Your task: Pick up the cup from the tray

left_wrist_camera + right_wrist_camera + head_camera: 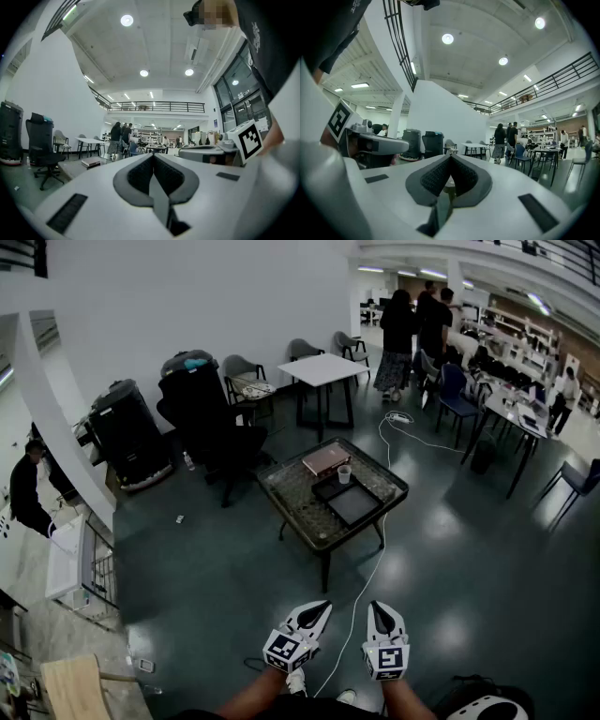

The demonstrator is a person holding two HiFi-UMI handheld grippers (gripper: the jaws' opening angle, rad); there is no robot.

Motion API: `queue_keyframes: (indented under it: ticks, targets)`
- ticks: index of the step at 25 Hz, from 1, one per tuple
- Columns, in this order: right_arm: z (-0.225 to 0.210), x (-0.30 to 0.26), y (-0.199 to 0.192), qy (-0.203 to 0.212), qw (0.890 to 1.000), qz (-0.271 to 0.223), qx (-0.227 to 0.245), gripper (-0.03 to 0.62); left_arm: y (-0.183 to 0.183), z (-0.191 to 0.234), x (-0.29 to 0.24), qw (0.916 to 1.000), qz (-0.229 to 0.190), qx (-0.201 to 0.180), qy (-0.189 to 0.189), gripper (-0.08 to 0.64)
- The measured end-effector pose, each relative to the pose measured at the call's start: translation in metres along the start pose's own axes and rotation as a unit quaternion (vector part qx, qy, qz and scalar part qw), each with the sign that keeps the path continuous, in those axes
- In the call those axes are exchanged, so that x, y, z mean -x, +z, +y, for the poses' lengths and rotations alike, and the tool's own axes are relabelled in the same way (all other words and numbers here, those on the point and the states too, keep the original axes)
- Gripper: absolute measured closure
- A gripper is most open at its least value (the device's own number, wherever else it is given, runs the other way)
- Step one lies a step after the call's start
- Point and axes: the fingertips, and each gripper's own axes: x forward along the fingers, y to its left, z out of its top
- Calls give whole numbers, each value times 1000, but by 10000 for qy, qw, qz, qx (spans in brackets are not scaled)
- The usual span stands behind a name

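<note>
Cup (344, 473), small and pale, stands at the far end of a dark tray (354, 506) on a square glass tabletop (298, 505). The tray lies on the half of the tabletop toward its right corner. A flat pinkish box (325, 461) rests just beside the cup, toward the tabletop's far corner. Both claws are well apart from the tabletop, held low and close to the person's body over the dark floor, side by side and pointing level toward it. The left claw (322, 607) has its jaws pressed together with nothing between them, as its own view shows (153, 156). The right claw (375, 607) is likewise closed on nothing (450, 157). A white cable (375, 559) runs across the floor past the tabletop's near edge. A black office chair (202, 409) stands beyond the left corner.
</note>
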Motion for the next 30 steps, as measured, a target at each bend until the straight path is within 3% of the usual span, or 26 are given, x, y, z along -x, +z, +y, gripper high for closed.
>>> queue_keyframes:
  ticks: [9, 16, 23, 30]
  targets:
    - [-7, 30, -2, 166, 9997, -101, 171, 584, -11, -34, 6, 9997, 87, -124, 196, 551]
    - [6, 42, 8, 243, 9992, -214, 233, 583, -2, -48, 15, 9998, 13, -209, 70, 551]
    - [33, 33, 24, 290, 9991, -299, 126, 583, 14, -25, 43, 9995, -125, -220, 178, 551]
    - [61, 11, 34, 182, 9989, -266, 326, 584, 20, 9, 64, 9993, -255, -170, 195, 551]
